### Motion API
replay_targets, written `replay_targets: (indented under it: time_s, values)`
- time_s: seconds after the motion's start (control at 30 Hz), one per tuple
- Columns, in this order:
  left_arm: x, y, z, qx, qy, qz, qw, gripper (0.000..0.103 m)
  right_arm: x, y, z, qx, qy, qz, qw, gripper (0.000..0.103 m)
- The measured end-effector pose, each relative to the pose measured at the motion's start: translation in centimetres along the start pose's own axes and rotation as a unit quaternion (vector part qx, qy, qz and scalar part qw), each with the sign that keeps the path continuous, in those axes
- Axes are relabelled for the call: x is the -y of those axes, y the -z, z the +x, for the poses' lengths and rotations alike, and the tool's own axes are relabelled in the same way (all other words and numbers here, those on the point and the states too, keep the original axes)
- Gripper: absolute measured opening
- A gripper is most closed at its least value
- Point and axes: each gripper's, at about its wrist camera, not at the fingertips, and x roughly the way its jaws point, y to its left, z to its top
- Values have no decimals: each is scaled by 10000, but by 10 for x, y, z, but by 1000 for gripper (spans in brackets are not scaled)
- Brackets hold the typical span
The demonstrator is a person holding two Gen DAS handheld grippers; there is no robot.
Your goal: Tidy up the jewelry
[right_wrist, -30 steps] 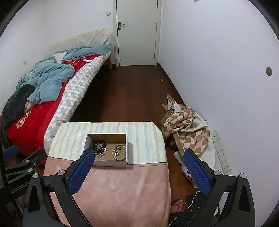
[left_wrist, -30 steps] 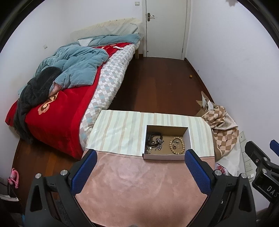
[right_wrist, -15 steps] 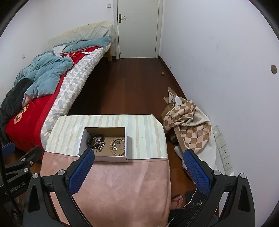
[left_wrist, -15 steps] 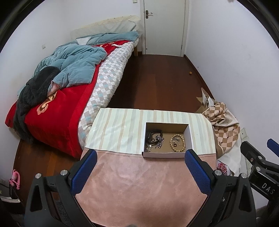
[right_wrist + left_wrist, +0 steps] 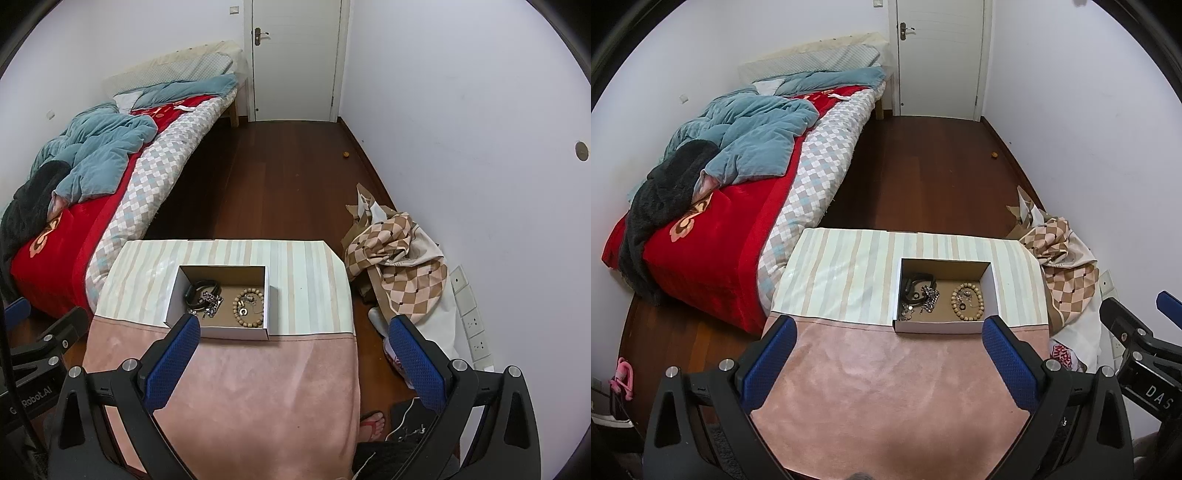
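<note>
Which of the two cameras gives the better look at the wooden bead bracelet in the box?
The left wrist view, slightly: the bead bracelet shows whole and unblocked inside the box. The right wrist view also shows it, about as large, but that gripper's blue finger covers the box's near corner.

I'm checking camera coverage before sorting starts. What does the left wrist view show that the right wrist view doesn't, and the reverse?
Only the left wrist view shows the pink object on the floor by the bed's foot and the open right gripper at its right edge. Only the right wrist view shows a foot in a sandal, the round wall plate and the open left gripper at its left edge. Both share the open box with the bead bracelet and dark band inside, the bed and the closed door.
</note>
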Motion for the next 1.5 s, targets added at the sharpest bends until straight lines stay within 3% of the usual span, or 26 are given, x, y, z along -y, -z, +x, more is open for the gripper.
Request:
replay_targets:
  time_s: [1.5]
  values:
    - [-2,2,-7,-4,-3,-21,10000,102,-1,0,-4,22,-30,-73,10000,103]
